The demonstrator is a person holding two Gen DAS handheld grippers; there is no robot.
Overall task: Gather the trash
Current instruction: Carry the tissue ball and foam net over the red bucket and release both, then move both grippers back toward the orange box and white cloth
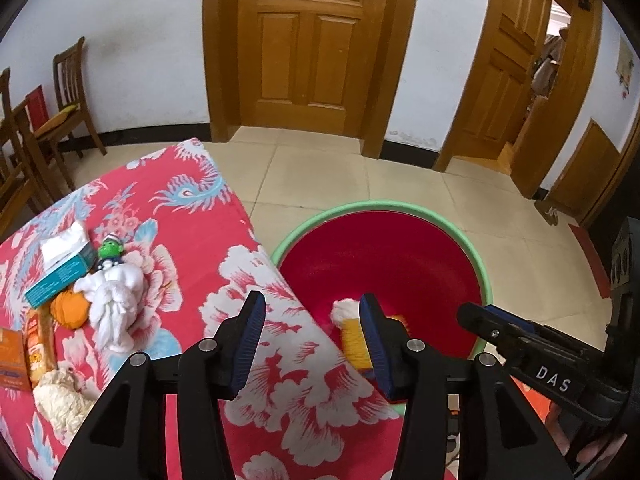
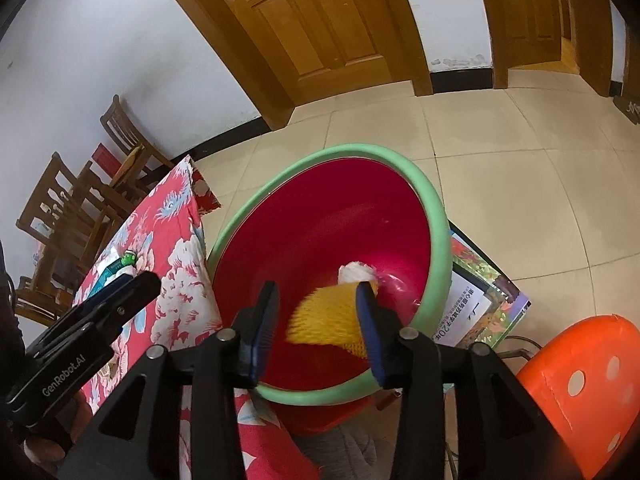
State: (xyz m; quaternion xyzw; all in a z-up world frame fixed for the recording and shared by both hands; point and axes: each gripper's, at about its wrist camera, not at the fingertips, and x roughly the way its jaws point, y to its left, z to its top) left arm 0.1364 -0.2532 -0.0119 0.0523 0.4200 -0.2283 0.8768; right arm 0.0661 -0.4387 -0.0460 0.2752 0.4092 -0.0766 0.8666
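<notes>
Left wrist view: left tongs (image 1: 312, 316) agape, empty, crumpled tissue (image 1: 114, 300) and scraps unpicked off to their left; right wrist view: right tongs (image 2: 316, 304) parted, yellow netting (image 2: 326, 318) blurred between them inside basin (image 2: 436, 216), white wad (image 2: 354, 272) beyond — roughly half done.

The mouth of the round red plastic basin with the pale green rim (image 2: 434, 216) stands wide and unblocked from above; only a yellow foam net sleeve (image 2: 326, 320) and a white crumpled wad (image 2: 354, 272) lie low inside, toward 5 o'clock. At 9 o'clock the table under the red flowered cloth (image 1: 192, 216) presses against the rim. An orange plastic stool with white dots (image 2: 580, 380) crowds 4 o'clock, with a printed flat box (image 2: 476, 292) beside it at 3. From 12 to 2 o'clock, bare beige floor tiles (image 1: 400, 176) leave room.
</notes>
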